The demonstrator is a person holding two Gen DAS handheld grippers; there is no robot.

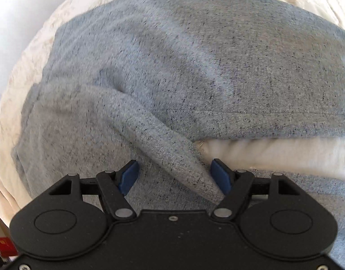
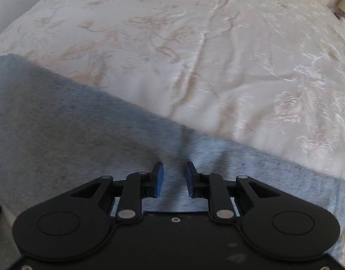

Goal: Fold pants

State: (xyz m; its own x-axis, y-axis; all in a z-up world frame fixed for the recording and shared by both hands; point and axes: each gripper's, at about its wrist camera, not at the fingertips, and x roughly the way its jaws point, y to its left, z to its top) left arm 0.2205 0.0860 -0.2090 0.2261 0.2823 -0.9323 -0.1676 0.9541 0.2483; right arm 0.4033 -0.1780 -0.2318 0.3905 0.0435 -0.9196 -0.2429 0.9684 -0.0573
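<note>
Left gripper (image 1: 174, 175), jaws apart astride a raised fold, and right gripper (image 2: 173, 178), jaws apart and empty, above grey pants (image 1: 172, 67) spread on the cream bedspread (image 2: 217, 56); flatten that ridge before folding further.
</note>
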